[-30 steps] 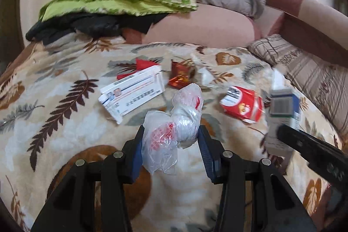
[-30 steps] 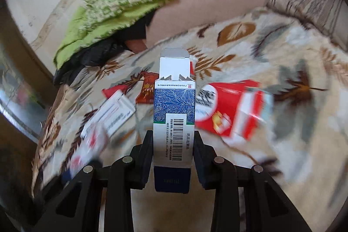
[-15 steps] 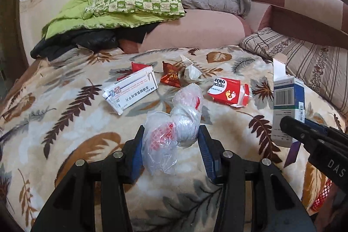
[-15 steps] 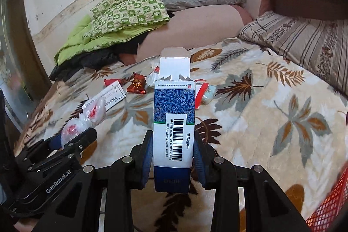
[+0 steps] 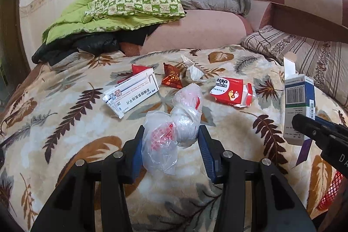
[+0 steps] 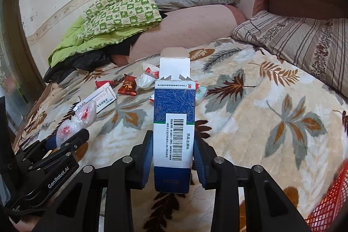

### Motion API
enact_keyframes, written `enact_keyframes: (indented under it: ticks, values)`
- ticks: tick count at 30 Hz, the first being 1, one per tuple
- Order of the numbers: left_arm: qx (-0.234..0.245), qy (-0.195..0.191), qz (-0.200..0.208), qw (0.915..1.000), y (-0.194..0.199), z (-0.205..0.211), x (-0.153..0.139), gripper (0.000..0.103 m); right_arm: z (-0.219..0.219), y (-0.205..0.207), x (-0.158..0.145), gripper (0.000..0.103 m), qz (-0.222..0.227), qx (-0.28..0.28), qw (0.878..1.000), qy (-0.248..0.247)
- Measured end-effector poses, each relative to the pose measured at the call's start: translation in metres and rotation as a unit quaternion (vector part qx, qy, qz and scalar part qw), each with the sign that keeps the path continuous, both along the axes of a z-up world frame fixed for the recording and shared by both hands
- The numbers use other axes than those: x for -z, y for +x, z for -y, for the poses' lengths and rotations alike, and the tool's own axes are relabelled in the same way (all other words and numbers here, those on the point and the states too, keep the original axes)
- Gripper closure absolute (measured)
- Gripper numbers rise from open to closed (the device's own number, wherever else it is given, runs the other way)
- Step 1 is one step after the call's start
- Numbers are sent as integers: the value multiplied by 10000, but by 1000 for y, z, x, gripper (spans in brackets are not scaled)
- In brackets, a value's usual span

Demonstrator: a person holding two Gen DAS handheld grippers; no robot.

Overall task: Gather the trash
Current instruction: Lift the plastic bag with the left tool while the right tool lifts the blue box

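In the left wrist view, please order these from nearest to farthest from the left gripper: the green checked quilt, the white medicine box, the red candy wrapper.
1. white medicine box, on the blanket, ahead-left of the left gripper.
2. red candy wrapper, just beyond it, centre.
3. green checked quilt, at the back, by the wall.

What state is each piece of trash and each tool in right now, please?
Left tool: shut on plastic bag.
Right tool: shut on blue box, top flap open.
White box: lying flat.
Red pack: torn open.
Red wrapper: loose on blanket.
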State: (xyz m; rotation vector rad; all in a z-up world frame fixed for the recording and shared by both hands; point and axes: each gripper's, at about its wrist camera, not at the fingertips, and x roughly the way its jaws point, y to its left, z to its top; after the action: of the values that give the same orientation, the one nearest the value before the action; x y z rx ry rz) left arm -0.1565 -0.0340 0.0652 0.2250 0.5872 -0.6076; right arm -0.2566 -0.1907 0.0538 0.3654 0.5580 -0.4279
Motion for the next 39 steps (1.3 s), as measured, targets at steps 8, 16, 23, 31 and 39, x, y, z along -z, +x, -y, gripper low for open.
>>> enact_keyframes:
  ticks: [8,16,23,31,39]
  values:
    - [20,8,30,10000,-2,1,0,57,1,-4,-1,66,-18,56,10000,-61]
    - [30,2,16,10000,-4,3,-1,57,2,-5,-1,66,-25,56,10000,-60]
    - [99,-39,-79,9999,-5,7,1,57,2,-4,0,66,-51,37,10000,-53]
    - [203,-128,-272,9993,0,5,4,57,2,-3,0,66,-56,42,10000,-16]
    - [198,-124,-274,9994,-1,5,4,57,1,-3,1,66,-78,79,9999,1]
